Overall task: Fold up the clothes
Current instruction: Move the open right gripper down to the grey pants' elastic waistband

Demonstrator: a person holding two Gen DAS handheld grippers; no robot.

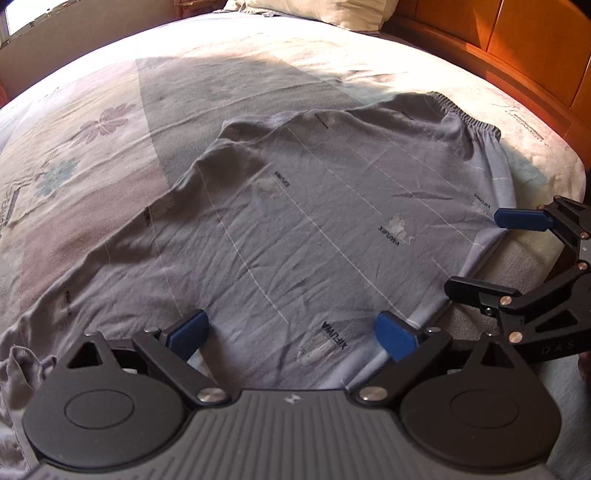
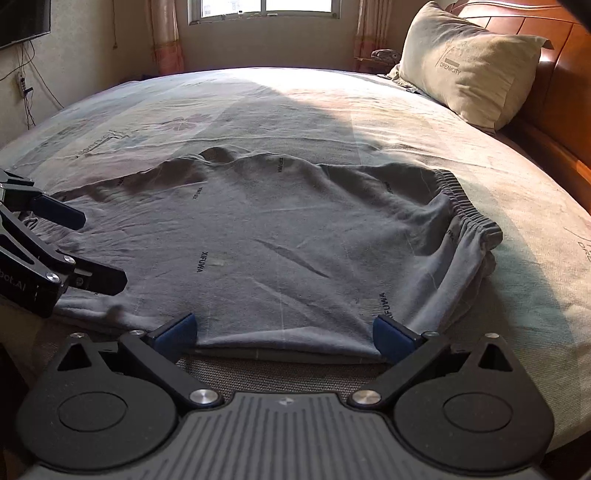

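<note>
A grey garment point(image 1: 314, 206) with an elastic waistband point(image 1: 476, 125) and small printed words lies spread flat on the bed. My left gripper point(image 1: 291, 334) stands open just above its near part, with cloth under the gap and nothing pinched. My right gripper point(image 1: 495, 254) shows at the garment's right edge, also open. In the right wrist view the garment point(image 2: 277, 229) stretches ahead, waistband point(image 2: 469, 210) to the right. There my right gripper point(image 2: 282, 332) straddles the near folded edge with its jaws wide apart. My left gripper point(image 2: 92, 247) sits open over the cloth's left end.
A floral bed sheet point(image 1: 92, 147) covers the mattress. A pillow point(image 2: 469, 62) leans on the wooden headboard point(image 2: 554, 110) at the right. A window point(image 2: 264, 7) is at the far wall and a dark screen point(image 2: 22, 18) hangs at the left. The mattress edge point(image 2: 277, 373) runs just below my right gripper.
</note>
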